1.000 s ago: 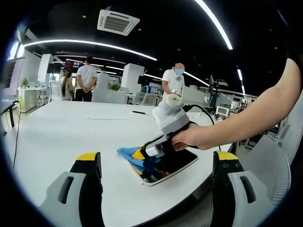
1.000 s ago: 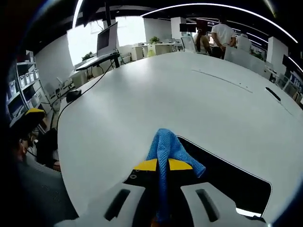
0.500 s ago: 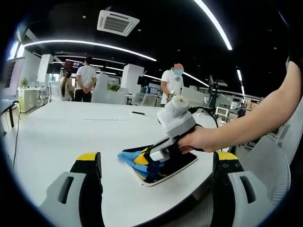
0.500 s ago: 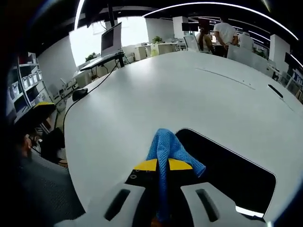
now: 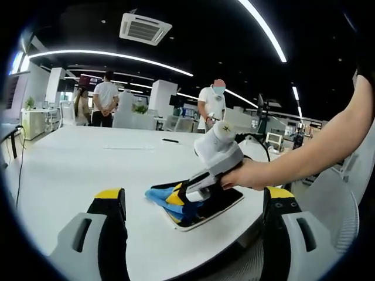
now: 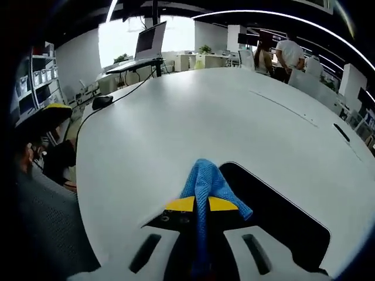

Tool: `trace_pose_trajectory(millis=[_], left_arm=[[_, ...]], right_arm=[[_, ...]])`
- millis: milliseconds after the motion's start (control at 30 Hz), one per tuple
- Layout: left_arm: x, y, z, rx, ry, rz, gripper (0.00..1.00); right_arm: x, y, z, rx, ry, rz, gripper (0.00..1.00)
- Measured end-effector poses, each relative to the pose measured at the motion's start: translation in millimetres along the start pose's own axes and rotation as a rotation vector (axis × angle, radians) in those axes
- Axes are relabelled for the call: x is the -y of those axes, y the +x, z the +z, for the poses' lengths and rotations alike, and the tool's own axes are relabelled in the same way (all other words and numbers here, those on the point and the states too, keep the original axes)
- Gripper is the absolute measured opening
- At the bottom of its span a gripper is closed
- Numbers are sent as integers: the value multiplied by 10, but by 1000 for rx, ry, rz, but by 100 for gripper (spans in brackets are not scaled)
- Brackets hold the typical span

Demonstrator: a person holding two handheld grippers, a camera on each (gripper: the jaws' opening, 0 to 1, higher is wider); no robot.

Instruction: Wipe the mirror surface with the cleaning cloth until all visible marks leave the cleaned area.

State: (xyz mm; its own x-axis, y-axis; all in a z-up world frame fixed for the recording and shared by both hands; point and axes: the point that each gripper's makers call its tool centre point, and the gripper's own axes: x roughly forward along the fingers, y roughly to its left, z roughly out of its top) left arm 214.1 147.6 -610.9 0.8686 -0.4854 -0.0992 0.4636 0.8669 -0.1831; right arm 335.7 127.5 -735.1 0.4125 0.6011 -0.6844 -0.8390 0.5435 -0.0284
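Note:
A dark rectangular mirror (image 5: pixel 214 202) (image 6: pixel 275 219) with a pale rim lies flat on the white table (image 5: pixel 76 164), near its front edge. A blue cleaning cloth (image 5: pixel 158 195) (image 6: pixel 205 184) rests on the mirror's left end, pinched in my right gripper (image 5: pixel 176 196) (image 6: pixel 198 203), which is shut on it and held by a person's hand (image 5: pixel 246 174). My left gripper (image 5: pixel 193 202) hangs open in front of the table, its yellow-tipped fingers (image 5: pixel 108 196) well apart and short of the mirror.
The white table (image 6: pixel 176 117) stretches far back, with a pen (image 5: pixel 171 140) (image 6: pixel 342 133) and a thin line on it. Several people (image 5: pixel 105 96) stand beyond it. A monitor (image 6: pixel 149 41) and cables (image 6: pixel 102 100) sit at the table's far side.
The right gripper with the cloth has shifted slightly along the mirror's left end. The left gripper has not moved.

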Motion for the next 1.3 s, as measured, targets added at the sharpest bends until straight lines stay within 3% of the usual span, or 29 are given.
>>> trace_pose_trajectory(millis=[333, 1300], left_arm=[[14, -6, -18, -10, -4, -5, 95], [8, -3, -6, -3, 9, 0, 97]], right_arm=[[69, -25, -32, -8, -10, 0, 0], [680, -418, -430, -13, 83, -91, 0]])
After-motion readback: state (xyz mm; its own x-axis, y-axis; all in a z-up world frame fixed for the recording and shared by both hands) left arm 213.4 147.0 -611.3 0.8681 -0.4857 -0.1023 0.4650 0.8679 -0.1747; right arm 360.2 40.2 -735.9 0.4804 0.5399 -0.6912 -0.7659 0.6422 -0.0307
